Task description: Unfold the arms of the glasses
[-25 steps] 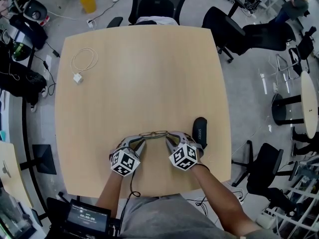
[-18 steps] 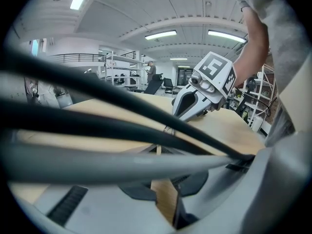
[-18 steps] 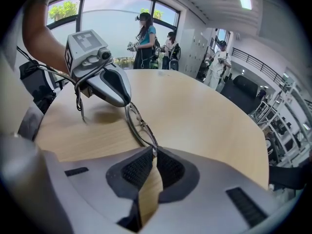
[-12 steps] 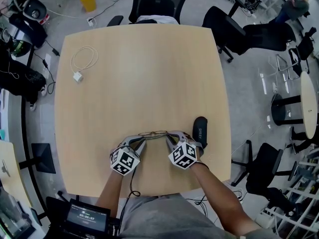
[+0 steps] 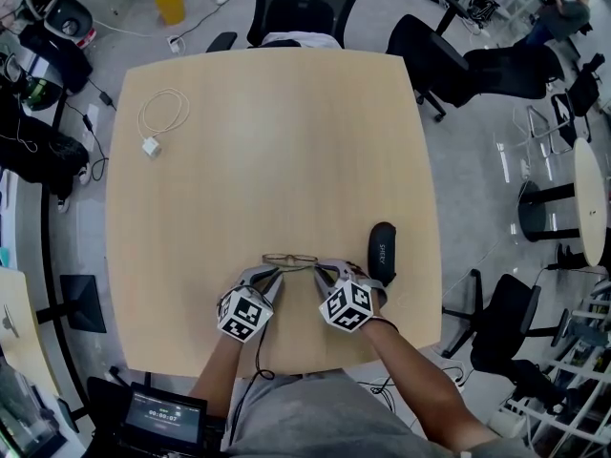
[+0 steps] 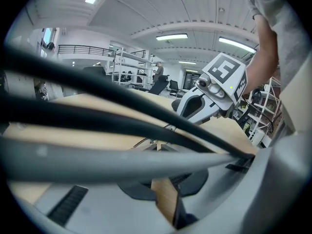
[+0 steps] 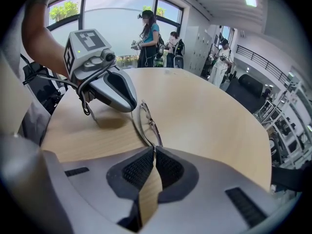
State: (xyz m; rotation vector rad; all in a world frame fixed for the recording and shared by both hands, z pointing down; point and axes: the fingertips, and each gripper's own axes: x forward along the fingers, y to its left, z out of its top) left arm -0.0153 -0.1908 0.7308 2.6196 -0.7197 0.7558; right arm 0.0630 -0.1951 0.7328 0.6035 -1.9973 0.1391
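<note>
The thin wire-framed glasses (image 5: 289, 259) lie on the wooden table (image 5: 267, 141) near its front edge, between my two grippers. My left gripper (image 5: 271, 275) grips their left end, its jaws shut on the frame (image 6: 146, 141). My right gripper (image 5: 321, 272) has just been closing and now pinches the right end, with the frame (image 7: 146, 123) running out from between its pads (image 7: 141, 167). In the right gripper view the left gripper (image 7: 132, 106) touches the far end of the glasses. The arms are too thin to make out.
A black glasses case (image 5: 382, 248) lies just right of the right gripper. A coiled white cable with a plug (image 5: 158, 117) sits at the table's far left. Dark cables (image 6: 97, 111) cross the left gripper view. Office chairs (image 5: 296, 12) stand beyond the far edge.
The left gripper's cube has rolled a little and edged toward the near edge. The glasses and the right gripper have hardly shifted.
</note>
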